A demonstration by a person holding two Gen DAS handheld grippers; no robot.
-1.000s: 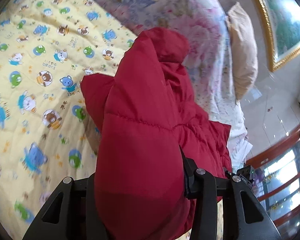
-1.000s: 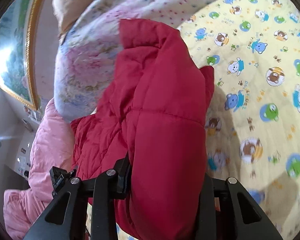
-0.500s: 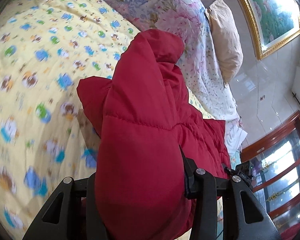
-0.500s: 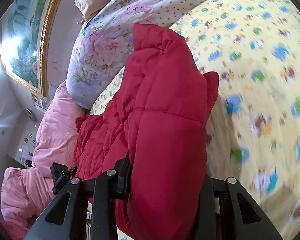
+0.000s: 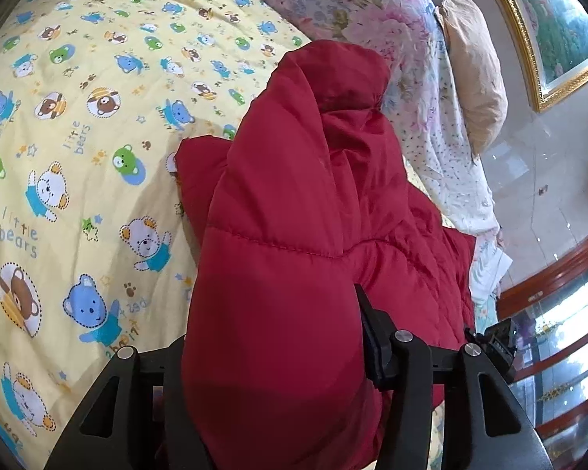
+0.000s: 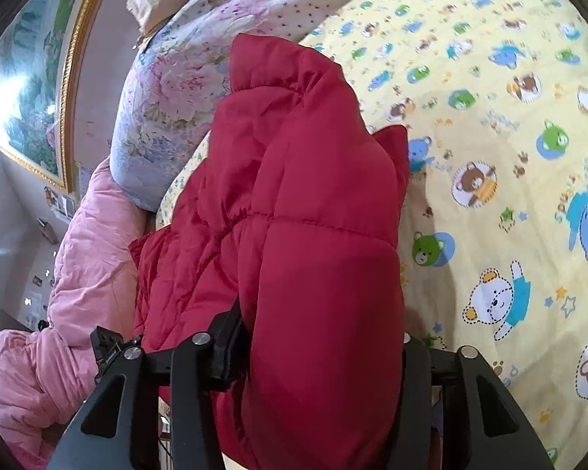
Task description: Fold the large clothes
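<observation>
A red quilted puffer jacket [image 5: 302, 203] hangs bunched over a yellow bedsheet printed with cartoon bears [image 5: 78, 137]. My left gripper [image 5: 278, 356] is shut on a thick fold of the jacket, which bulges between its black fingers [image 5: 376, 348]. In the right wrist view the same red jacket [image 6: 294, 196] fills the middle. My right gripper [image 6: 321, 352] is shut on another thick fold of it. The jacket's far end droops towards the sheet [image 6: 509, 137]. The fabric hides the fingertips in both views.
A floral quilt [image 5: 372, 11] and a beige pillow [image 5: 474, 78] lie at the head of the bed. A pink padded quilt [image 6: 70, 293] is heaped at the left of the right wrist view. A gold-framed painting [image 5: 548, 19] hangs on the wall.
Both grippers rose and swung over the bed with the jacket and have come lower and closer to the sheet again. The grip on the jacket has not changed.
</observation>
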